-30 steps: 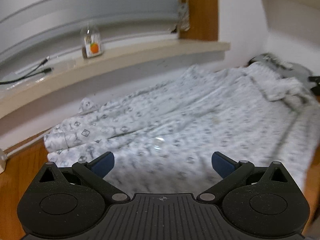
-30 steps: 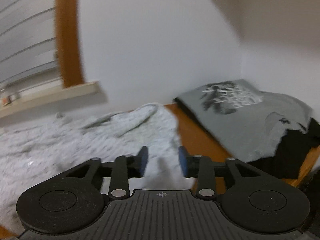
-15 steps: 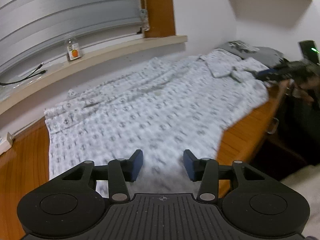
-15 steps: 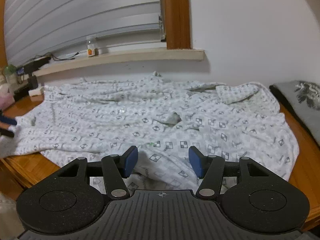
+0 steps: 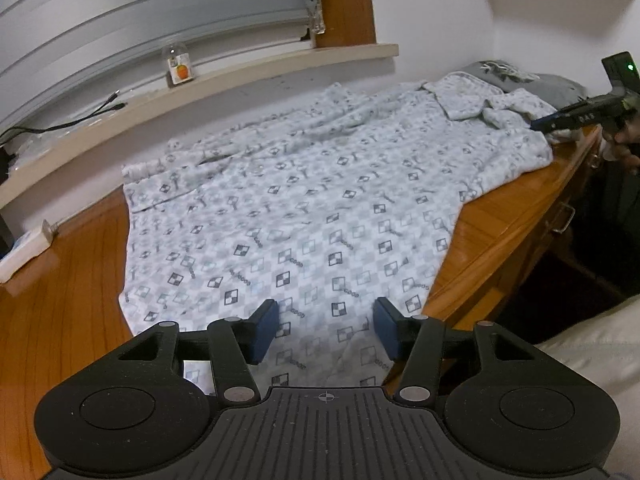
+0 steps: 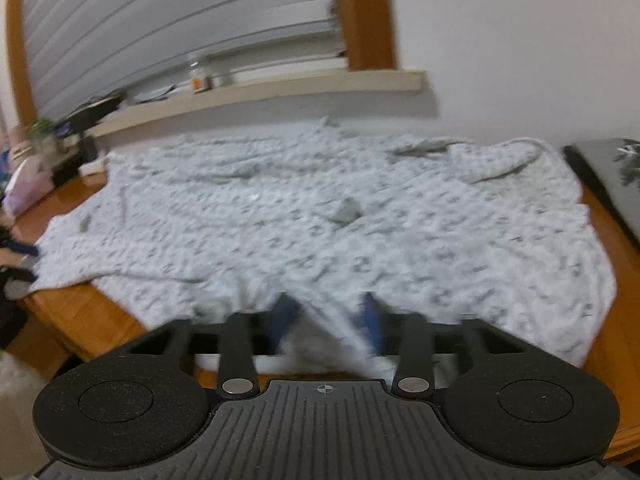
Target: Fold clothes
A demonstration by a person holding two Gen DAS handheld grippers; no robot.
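Note:
A white shirt [image 5: 320,208] with a grey checked print lies spread over the wooden table [image 5: 500,216]. My left gripper [image 5: 326,330] hovers over its near hem. Its jaws are opening, and the cloth lies flat beneath the gap with the blue pads [image 5: 266,330] clear of it. In the blurred right wrist view the shirt [image 6: 320,220] stretches away from my right gripper [image 6: 328,316]. Its jaws are closing on a raised fold of the near edge that fills the gap between them. The left wrist view shows the right gripper [image 5: 540,124] at the shirt's far right corner.
A grey printed T-shirt [image 5: 520,76] lies beyond the shirt by the wall. The window sill holds a small jar [image 5: 179,65] and cables [image 5: 60,124]. A white box [image 5: 24,254] sits on the table at left. The table's front has a drawer handle [image 5: 564,216].
The left gripper drew back from close over the shirt to its near hem, its jaws narrowing then widening a little. The right gripper swung from the grey T-shirt to the patterned shirt and closed around a fold.

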